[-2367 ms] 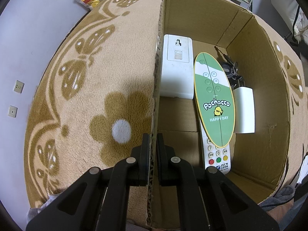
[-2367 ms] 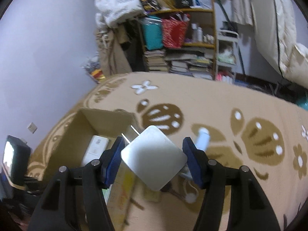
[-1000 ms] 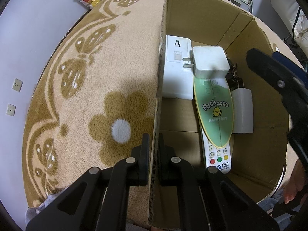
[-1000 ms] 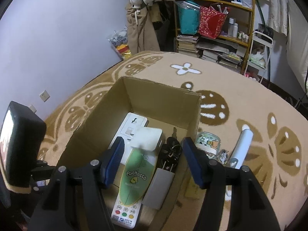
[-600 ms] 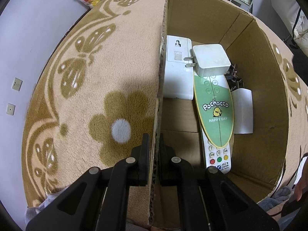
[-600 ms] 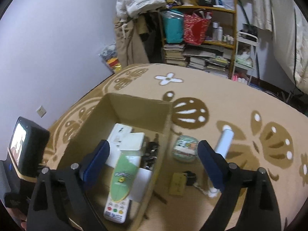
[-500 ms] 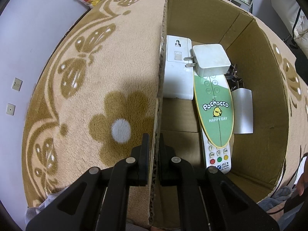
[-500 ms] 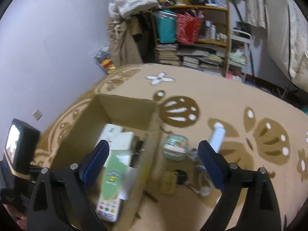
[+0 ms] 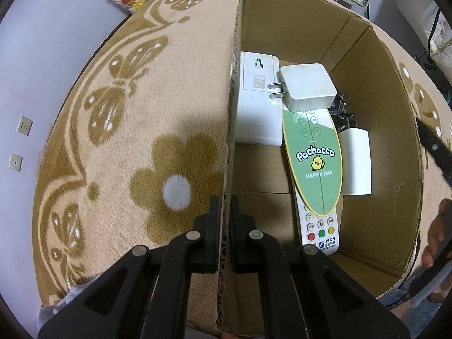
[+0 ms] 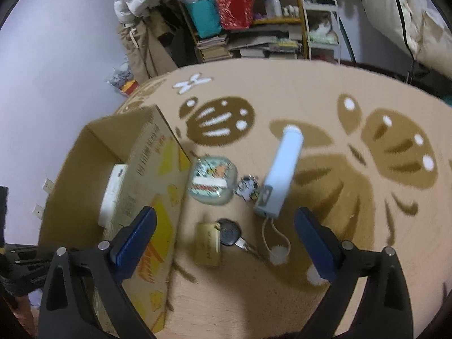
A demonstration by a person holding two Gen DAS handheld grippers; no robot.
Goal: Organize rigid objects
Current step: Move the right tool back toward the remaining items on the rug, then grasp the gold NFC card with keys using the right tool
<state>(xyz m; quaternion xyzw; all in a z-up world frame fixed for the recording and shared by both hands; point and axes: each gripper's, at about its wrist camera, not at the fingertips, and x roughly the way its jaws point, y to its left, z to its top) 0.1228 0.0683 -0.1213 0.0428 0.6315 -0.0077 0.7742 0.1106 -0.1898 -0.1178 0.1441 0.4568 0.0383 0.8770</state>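
Observation:
My left gripper (image 9: 224, 212) is shut on the near left wall of the cardboard box (image 9: 234, 65). Inside lie a white charger block (image 9: 309, 86) with its prongs pointing left, a green oval card (image 9: 313, 155) over a white remote (image 9: 319, 234), a flat white device (image 9: 258, 107), a white card (image 9: 356, 163) and dark keys (image 9: 343, 113). My right gripper (image 10: 226, 226) hangs wide open and empty above the rug, right of the box (image 10: 152, 186). Below it lie a pale blue power bank (image 10: 282, 169), a round case (image 10: 212, 180), a tan tag (image 10: 207, 243) and a car key (image 10: 230, 233).
A patterned tan rug (image 10: 353, 90) covers the floor. A small sticker-like item (image 10: 248, 188) lies between the case and the power bank. Cluttered shelves (image 10: 245, 19) and piled clothes stand along the far wall. A hand (image 9: 438, 237) shows at the left wrist view's right edge.
My right gripper let the white charger go into the box, opened wide and swung right, out over the loose things on the rug. The left gripper has kept its hold on the box wall.

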